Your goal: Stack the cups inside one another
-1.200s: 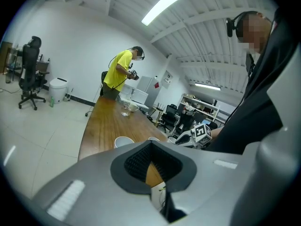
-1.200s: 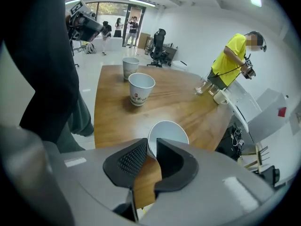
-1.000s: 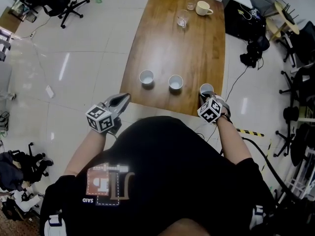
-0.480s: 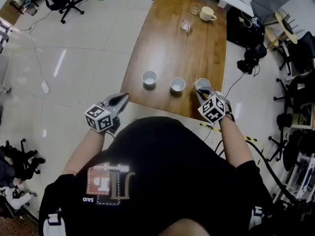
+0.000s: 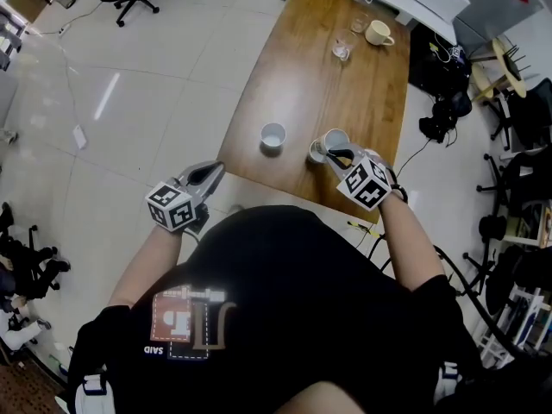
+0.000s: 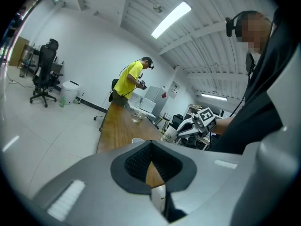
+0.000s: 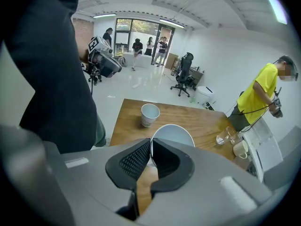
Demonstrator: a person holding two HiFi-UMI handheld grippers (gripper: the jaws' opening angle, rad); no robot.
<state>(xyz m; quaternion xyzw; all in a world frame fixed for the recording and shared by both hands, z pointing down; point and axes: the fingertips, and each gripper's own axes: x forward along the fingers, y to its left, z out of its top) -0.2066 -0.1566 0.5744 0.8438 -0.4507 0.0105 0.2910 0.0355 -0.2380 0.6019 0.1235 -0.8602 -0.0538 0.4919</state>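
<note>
Nearest me, my left tool [image 5: 215, 173] hung off the near edge of the tabletop [image 5: 345, 93], over the floor. Its jaws were clenched together with nothing between them; its own view showed only bare wood through the gap behind the pads. I judged it was parked there because this step needed only one hand, and there it stayed clear of the cups.

A little farther in, my right tool [image 5: 339, 155] pointed steeply down and was clamped on the near rim of a white cup [image 5: 335, 140]. One pad sat inside the wall and the other outside, the jaws only a sliver apart with the thin wall pinched between them. Gripping by the rim kept the mouth up and the base free, which is what a cup needs if it is to drop into another. The white cup was off the wood, just beside and partly over the second cup [image 5: 316, 152], which stood upright on the tabletop. I reckoned I was lining the two up for the first nesting, and the risk was catching rim on rim.

Beyond, to the left, the third cup [image 5: 272, 135] stood apart, upright and untouched. At the far end sat a glass [image 5: 342, 50] and a mug [image 5: 377, 32], neither of which looked like part of the stack.
</note>
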